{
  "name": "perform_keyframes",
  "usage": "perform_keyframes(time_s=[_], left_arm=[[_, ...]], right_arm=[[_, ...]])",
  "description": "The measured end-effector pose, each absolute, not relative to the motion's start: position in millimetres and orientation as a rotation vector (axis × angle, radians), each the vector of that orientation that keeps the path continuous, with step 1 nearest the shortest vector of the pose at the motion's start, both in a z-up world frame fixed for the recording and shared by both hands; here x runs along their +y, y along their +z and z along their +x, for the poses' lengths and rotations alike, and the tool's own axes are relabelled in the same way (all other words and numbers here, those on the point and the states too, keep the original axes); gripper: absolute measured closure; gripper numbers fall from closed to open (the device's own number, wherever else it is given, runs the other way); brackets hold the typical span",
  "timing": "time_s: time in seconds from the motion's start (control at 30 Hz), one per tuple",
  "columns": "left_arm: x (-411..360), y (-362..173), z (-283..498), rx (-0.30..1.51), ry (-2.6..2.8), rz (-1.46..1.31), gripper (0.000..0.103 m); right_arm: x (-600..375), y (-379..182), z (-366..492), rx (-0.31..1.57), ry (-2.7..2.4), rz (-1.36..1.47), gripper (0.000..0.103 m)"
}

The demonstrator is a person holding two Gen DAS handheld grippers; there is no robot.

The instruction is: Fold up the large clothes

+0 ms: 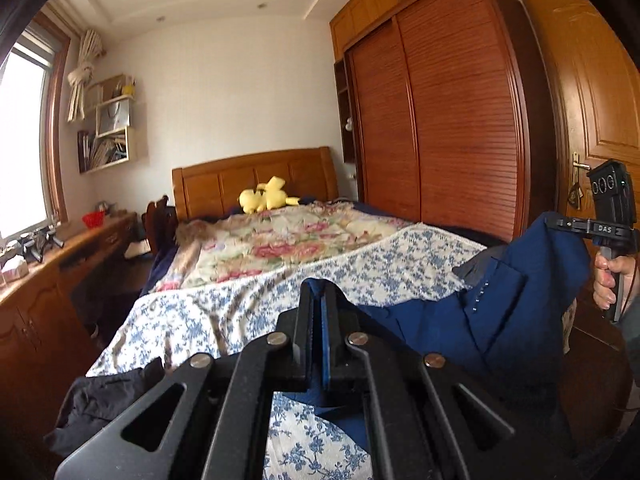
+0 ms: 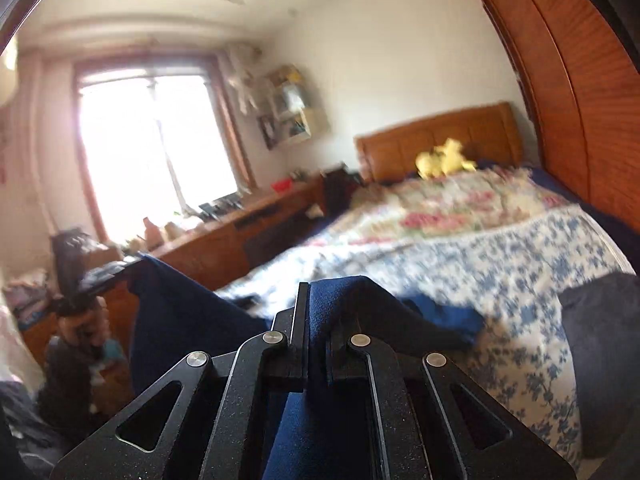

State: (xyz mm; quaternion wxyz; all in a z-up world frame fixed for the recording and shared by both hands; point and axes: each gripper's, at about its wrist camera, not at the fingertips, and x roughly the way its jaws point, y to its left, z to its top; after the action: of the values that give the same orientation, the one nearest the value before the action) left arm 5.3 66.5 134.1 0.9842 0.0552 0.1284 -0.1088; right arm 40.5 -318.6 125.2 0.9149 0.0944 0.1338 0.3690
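A large navy blue garment (image 1: 500,300) hangs lifted above the foot of the bed, stretched between both grippers. My left gripper (image 1: 319,292) is shut on one edge of it, blue cloth pinched between its black fingers. In the left wrist view the right gripper (image 1: 554,222) shows at the far right, clamped on the garment's other raised corner, with a hand on its handle. The right wrist view shows my right gripper (image 2: 316,292) shut on the blue garment (image 2: 192,312), and the left gripper (image 2: 120,270) holding the far corner at left, blurred.
The bed carries a blue-flowered cover (image 1: 248,304) and a rose quilt (image 1: 288,244), with a yellow plush toy (image 1: 266,200) by the headboard. A dark garment (image 1: 100,404) lies at the bed's near left corner. A wooden desk (image 1: 60,272) stands left, a wardrobe (image 1: 440,120) right.
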Motion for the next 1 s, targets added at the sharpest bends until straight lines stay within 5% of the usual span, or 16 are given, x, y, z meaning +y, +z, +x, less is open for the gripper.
perform_keyframes(time_s=[0.2,0.6,1.0], left_arm=[[84.9,126.3,39.2,0.297,-0.163,0.107,0.103],[86.5,22.7,195.1,0.455,-0.099,0.064,0.103],[92.9,-51.1,236.0,0.466,-0.096,-0.026,0.103]], right_arm=[[-338.8,134.1,45.9,0.269,0.662,0.154,0.100],[-305.1,18.6,189.3,0.455,0.376,-0.064,0.100],[-289.4,-53.6,255.6,0.619,0.241,-0.106,0.092]])
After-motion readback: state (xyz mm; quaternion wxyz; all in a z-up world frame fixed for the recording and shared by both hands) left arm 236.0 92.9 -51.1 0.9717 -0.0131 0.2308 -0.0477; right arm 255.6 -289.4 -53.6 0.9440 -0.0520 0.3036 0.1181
